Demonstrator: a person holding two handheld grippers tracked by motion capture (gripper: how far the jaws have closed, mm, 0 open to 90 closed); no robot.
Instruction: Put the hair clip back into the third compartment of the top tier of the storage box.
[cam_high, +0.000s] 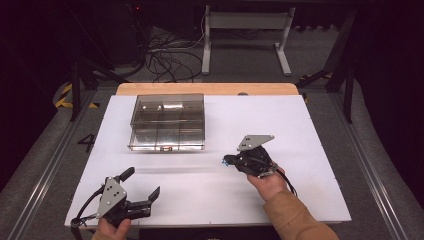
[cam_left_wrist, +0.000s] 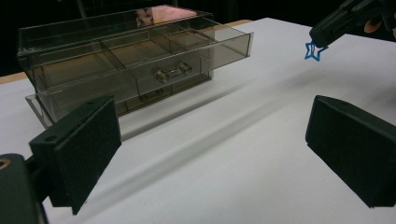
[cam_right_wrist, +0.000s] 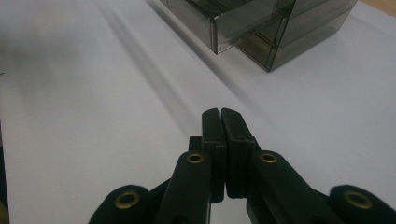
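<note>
Pinching a small blue star (cam_left_wrist: 311, 51) between its jaws, the right gripper (cam_high: 229, 161) is hovering mid-tabletop, seemingly bound for the open drawer (cam_left_wrist: 154, 60); the left gripper (cam_high: 142, 188) is waiting spread near the front edge.

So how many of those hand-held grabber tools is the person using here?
2. The left gripper is held near the table's front left corner, fingers wide apart. The right gripper is held right of centre, in front of the clear drawer box, fingers pinched on a small blue star.
</note>
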